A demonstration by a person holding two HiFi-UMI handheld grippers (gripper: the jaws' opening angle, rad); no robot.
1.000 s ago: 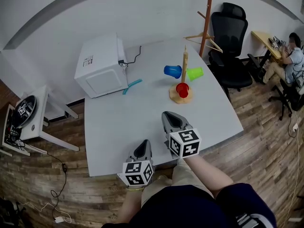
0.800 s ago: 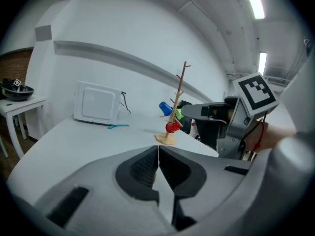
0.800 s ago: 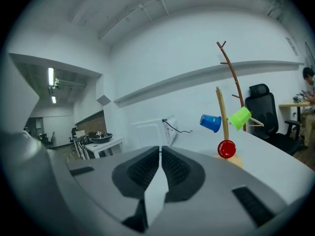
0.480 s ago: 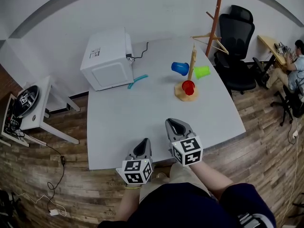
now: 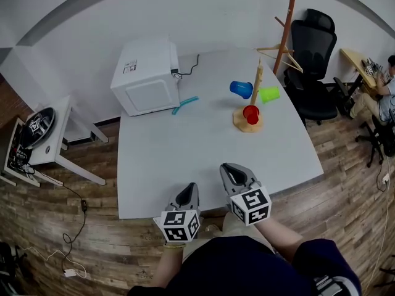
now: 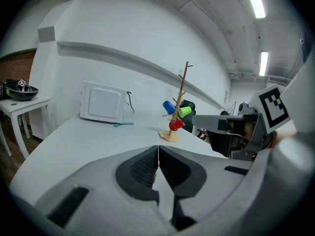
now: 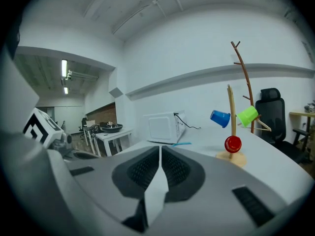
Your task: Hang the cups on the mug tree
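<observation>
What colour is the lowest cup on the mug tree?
Red: a red plastic cup, clearest in right gripper view.

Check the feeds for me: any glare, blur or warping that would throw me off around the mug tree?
Head view: strong fisheye bows the table edges, light even, mug tree sharp. Left gripper view: ceiling light blown out, dark corners, mug tree small but clear. Right gripper view: dark corners too, no glare, mug tree sharp.

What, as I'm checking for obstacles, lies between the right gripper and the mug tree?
Only bare table between right gripper and mug tree, per head view.
</observation>
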